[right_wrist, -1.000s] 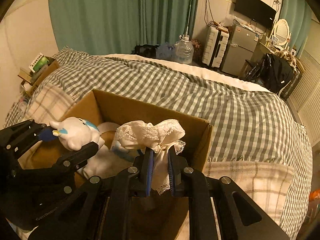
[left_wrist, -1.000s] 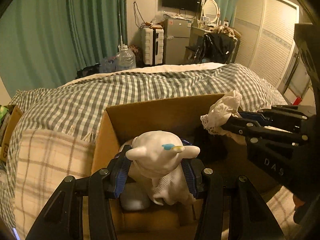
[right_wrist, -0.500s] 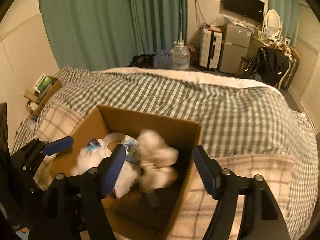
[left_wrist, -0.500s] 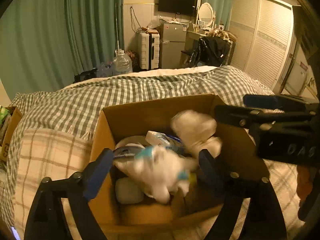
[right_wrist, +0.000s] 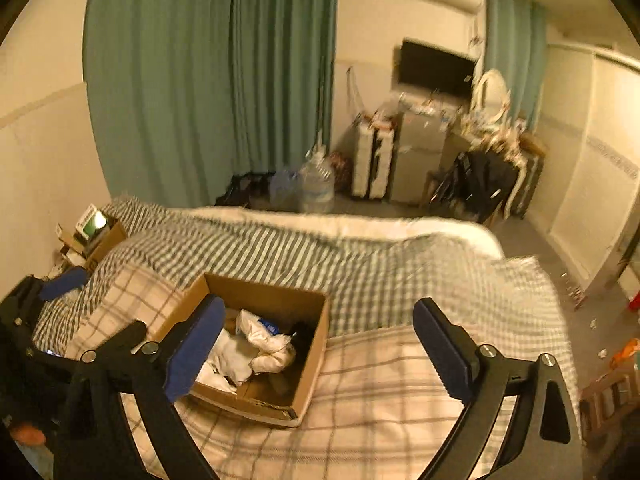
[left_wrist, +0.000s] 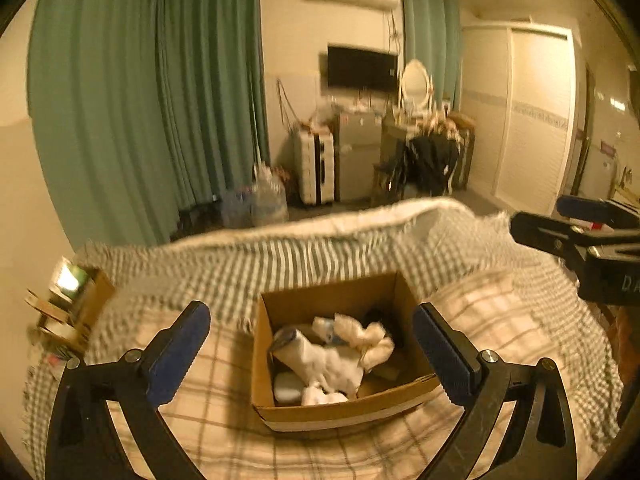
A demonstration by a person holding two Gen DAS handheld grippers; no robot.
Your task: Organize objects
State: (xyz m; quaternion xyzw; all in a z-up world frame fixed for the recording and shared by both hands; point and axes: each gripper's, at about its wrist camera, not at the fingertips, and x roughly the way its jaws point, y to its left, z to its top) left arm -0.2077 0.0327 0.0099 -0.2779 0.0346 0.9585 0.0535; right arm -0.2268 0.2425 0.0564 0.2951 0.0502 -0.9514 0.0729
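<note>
Both the left gripper (left_wrist: 311, 354) and the right gripper (right_wrist: 318, 350) have just been opened wide and nothing is held. The white soft toys (left_wrist: 332, 356) are seen inside the cardboard box (left_wrist: 340, 412) on the bed (left_wrist: 224, 420).

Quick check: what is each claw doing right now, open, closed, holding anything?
Left claw: open, holding nothing; jaws have just been opening.
Right claw: open, holding nothing; jaws have just been opening.

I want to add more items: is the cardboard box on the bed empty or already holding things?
Holding things. The cardboard box stands open-topped on the bed, with white soft items piled inside.
</note>
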